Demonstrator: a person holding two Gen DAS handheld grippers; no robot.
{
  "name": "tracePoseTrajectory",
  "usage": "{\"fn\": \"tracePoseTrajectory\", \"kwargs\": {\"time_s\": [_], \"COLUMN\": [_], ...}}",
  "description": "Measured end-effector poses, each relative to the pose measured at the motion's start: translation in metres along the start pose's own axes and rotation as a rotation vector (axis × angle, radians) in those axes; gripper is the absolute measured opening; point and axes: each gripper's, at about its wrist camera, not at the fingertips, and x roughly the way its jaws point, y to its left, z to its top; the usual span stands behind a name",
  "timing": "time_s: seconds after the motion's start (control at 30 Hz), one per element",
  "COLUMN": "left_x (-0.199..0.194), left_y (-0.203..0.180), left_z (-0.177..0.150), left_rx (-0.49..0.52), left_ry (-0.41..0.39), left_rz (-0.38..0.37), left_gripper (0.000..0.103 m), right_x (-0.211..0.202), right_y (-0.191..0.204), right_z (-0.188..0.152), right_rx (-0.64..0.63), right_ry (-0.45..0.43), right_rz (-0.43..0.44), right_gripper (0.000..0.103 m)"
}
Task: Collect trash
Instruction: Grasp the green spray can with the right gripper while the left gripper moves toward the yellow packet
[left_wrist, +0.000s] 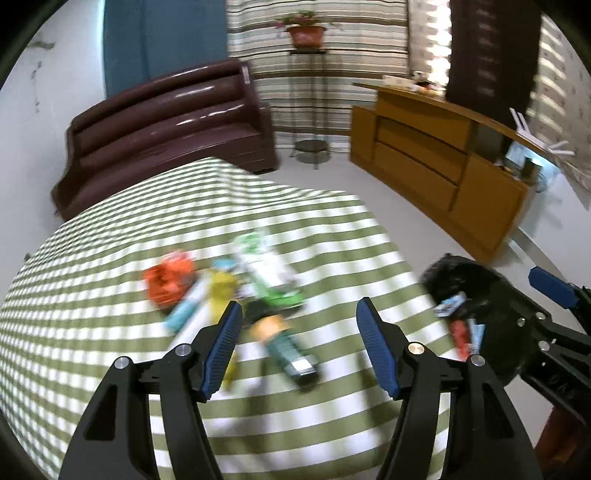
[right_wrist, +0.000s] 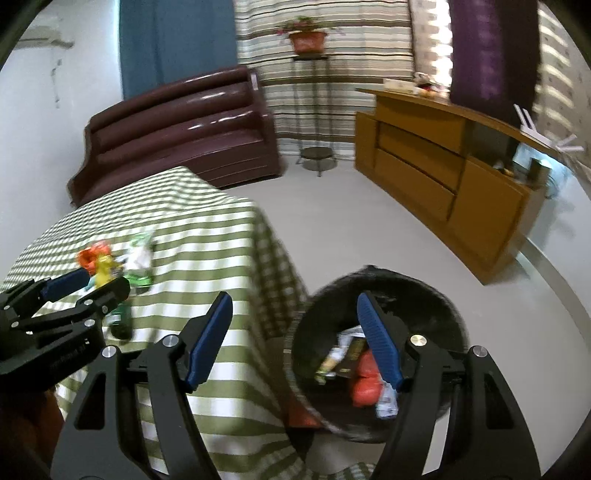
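Several trash wrappers lie in a blurred pile on the green-and-white striped table (left_wrist: 92, 314): an orange wrapper (left_wrist: 168, 282), a yellow one (left_wrist: 221, 286), a green-and-white packet (left_wrist: 269, 269) and a teal packet (left_wrist: 291, 354). My left gripper (left_wrist: 299, 347) is open and empty just above the pile. A black trash bin (right_wrist: 373, 354) stands on the floor off the table's right edge and holds several wrappers, one of them red (right_wrist: 365, 380). My right gripper (right_wrist: 295, 339) is open and empty over the bin's left rim. The left gripper also shows in the right wrist view (right_wrist: 88, 284).
A dark brown sofa (left_wrist: 166, 125) stands behind the table. A wooden cabinet (left_wrist: 436, 162) runs along the right wall. A plant stand with a pot (left_wrist: 306, 37) is at the back. Grey floor (right_wrist: 369, 229) lies between table and cabinet.
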Motion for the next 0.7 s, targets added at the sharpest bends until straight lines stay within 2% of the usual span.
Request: {"fn": "tracePoseTrajectory", "kwargs": {"time_s": [0.27,0.4,0.7], "left_x": [-0.008,-0.01,-0.009], "left_y": [0.071,0.093,0.131], "left_z": [-0.018,-0.023,-0.036], "left_rx": [-0.086,-0.121,-0.168], "left_ry": [0.017,0.025,0.04], "left_rz": [0.099,0.126,0.166], "left_gripper": [0.063,0.063,0.063], "right_x": [0.006,0.011,0.023], "right_y": [0.06,0.09,0.135], "right_z": [0.003,0.003,0.0], "right_rx": [-0.086,-0.134,-0.219], "right_ry": [0.016,0.029,0.071], "right_rz": [0.084,0.124,0.163], "right_gripper": [0.068,0.068,0.058]}}
